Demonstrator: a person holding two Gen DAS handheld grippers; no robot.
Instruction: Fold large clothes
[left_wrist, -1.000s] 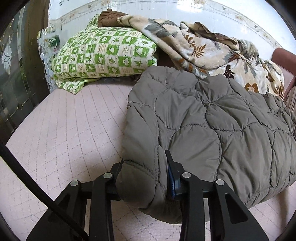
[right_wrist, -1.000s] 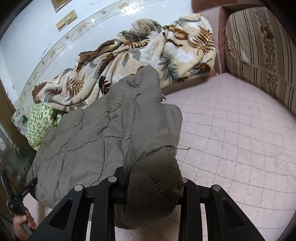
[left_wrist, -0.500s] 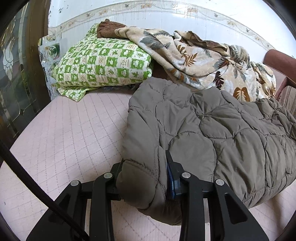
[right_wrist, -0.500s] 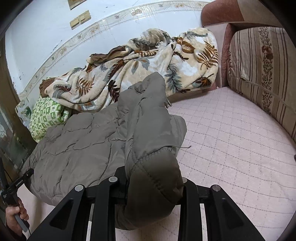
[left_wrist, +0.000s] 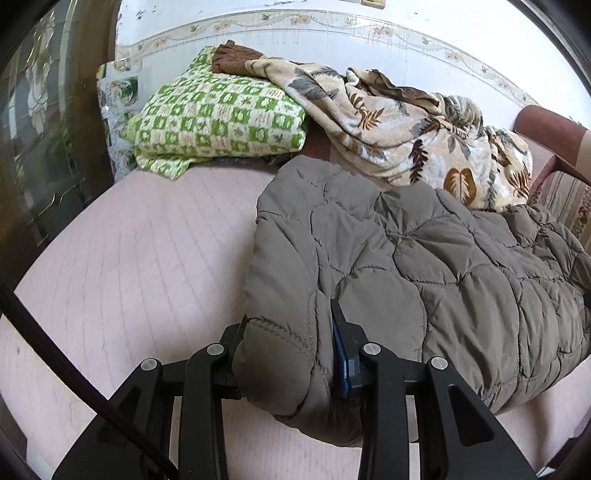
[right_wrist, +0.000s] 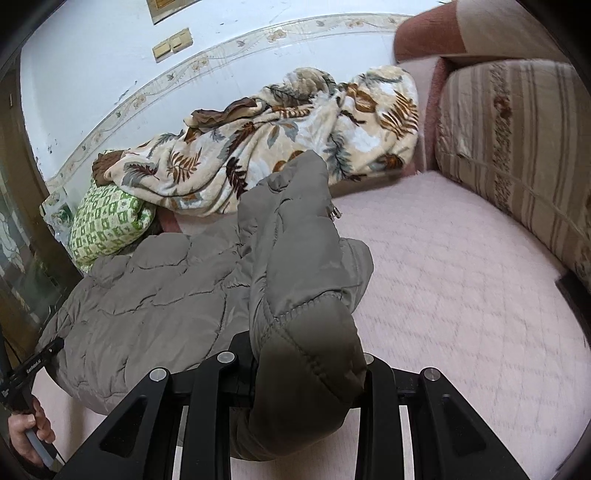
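You had both tools, left tool and right tool, clamped on the jacket, its length stretched between them.

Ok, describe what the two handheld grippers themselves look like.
Both are matte black. The left gripper has angular linkage arms with round silver pivot bolts, a blue pad on one finger and a black cable trailing off to one side. The right gripper has the same black linkages and silver bolts; its pads are hidden.
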